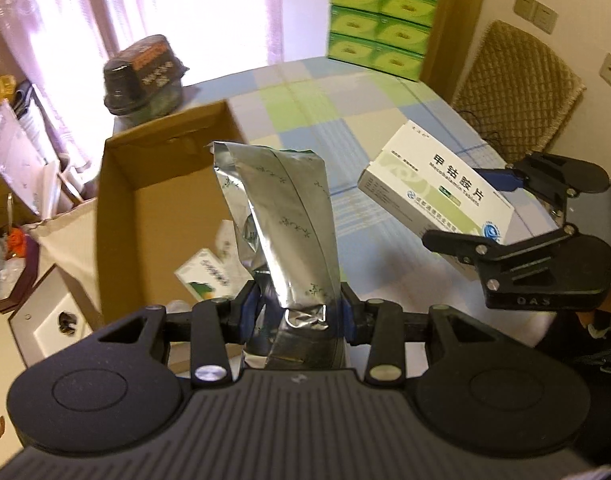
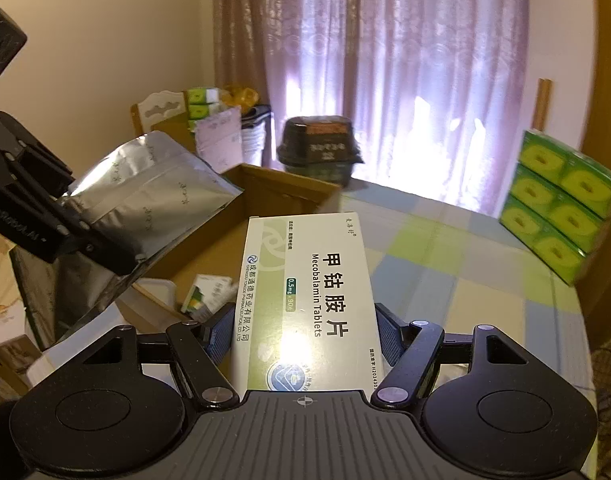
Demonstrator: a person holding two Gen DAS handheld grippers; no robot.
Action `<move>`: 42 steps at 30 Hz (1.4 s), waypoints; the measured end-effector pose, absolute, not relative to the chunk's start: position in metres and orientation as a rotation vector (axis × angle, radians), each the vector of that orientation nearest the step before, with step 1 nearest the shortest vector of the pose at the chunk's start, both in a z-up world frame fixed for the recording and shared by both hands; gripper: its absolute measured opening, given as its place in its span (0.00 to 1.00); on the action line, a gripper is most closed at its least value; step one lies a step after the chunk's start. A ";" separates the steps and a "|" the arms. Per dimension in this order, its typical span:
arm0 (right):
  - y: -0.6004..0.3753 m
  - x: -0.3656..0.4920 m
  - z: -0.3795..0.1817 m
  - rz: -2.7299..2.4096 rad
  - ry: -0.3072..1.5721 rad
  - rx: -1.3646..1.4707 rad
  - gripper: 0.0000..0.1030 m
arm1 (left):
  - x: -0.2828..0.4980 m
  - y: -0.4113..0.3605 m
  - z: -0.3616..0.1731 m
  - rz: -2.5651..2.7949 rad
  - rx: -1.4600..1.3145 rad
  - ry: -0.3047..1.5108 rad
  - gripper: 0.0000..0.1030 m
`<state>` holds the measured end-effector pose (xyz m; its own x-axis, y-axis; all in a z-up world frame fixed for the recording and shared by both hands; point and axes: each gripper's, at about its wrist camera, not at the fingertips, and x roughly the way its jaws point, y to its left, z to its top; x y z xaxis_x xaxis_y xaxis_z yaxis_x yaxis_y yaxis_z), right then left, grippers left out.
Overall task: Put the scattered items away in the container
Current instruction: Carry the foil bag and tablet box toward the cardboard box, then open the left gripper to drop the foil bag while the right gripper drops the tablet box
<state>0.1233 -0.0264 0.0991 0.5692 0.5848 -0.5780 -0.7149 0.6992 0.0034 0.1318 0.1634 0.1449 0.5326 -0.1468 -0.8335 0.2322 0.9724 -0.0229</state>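
My left gripper (image 1: 301, 312) is shut on a silver foil pouch (image 1: 281, 220), which stands upright over the near edge of the open cardboard box (image 1: 117, 216). A small green-and-white packet (image 1: 209, 276) lies on the box floor. To the right, my right gripper (image 1: 493, 216) holds a white medicine box (image 1: 437, 188) above the checked tablecloth. In the right wrist view, my right gripper (image 2: 303, 340) is shut on that medicine box (image 2: 309, 288), and the foil pouch (image 2: 145, 200) hangs over the cardboard box (image 2: 289, 192) at left, held by the left gripper (image 2: 93, 240).
A stack of green tissue packs (image 1: 379, 26) stands at the table's far edge. A dark lidded bowl (image 1: 145, 76) sits behind the cardboard box. A woven chair (image 1: 517, 88) is at the right. Bags and cartons (image 1: 17, 160) crowd the floor at left.
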 end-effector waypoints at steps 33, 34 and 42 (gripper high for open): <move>0.079 0.161 0.090 0.839 0.615 -0.251 0.71 | 0.189 0.265 0.130 -0.110 0.030 1.000 0.34; 0.082 0.163 0.089 0.840 0.617 -0.249 0.71 | 0.192 0.267 0.130 -0.109 0.028 0.999 0.34; 0.102 0.173 0.081 0.834 0.632 -0.240 0.71 | 0.213 0.273 0.118 -0.123 0.024 1.018 0.34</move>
<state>0.1730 0.1017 0.0814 0.5029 0.6139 -0.6085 -0.7518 0.6580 0.0425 0.2133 0.2730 0.1184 0.5191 -0.0911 -0.8498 0.1138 0.9928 -0.0369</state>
